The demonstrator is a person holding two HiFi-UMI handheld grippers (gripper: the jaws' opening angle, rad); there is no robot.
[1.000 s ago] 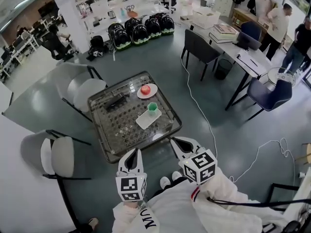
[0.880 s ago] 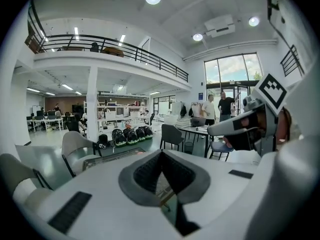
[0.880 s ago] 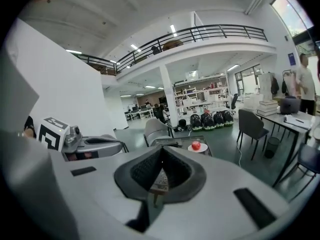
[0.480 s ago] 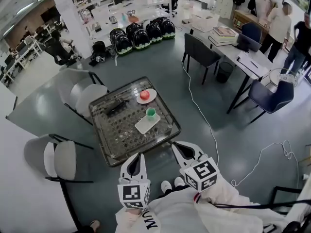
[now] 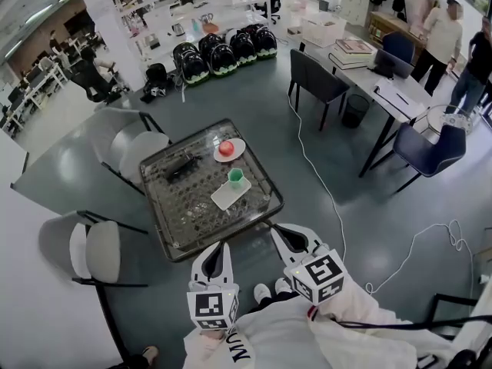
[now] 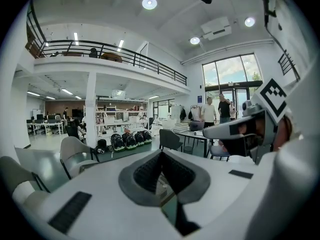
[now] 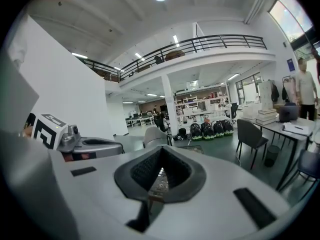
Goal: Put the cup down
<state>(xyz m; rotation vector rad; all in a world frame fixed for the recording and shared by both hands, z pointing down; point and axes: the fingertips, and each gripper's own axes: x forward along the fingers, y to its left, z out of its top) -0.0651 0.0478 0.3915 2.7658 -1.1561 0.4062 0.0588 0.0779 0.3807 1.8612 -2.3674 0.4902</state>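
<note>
While both grippers hang clenched and empty off the table's near edge, the green cup point(image 5: 236, 176) stands upright on the far end of a white rectangular tray point(image 5: 227, 197), set on the glass-topped table point(image 5: 192, 215). It is well apart from either pair of fingers, out beyond them and roughly between the two. The left gripper point(image 5: 217, 246) and right gripper point(image 5: 280, 229) both aim toward the table, each carrying a cube of black-and-white square markers.

Only the head view takes in the cup. It also shows a red fruit point(image 5: 226, 148) on a round plate point(image 5: 240, 146) past the cup, a dark object point(image 5: 181, 167) to their left, pale chairs point(image 5: 131, 141) beside the table and a row of black cases with green trim point(image 5: 223, 48) farther off.

Each gripper view shows its dark ribbed pads meeting at the tips with nothing between them. Through the notch in the right gripper view, only a sliver of the tabletop appears. Each of these views also catches the other gripper at its side, and both show a railed mezzanine point(image 7: 200, 44) and ceiling lights that the head view misses.

Dark letters on the person's white sleeve point(image 5: 234, 352) are cut off and cannot be read with certainty.
</note>
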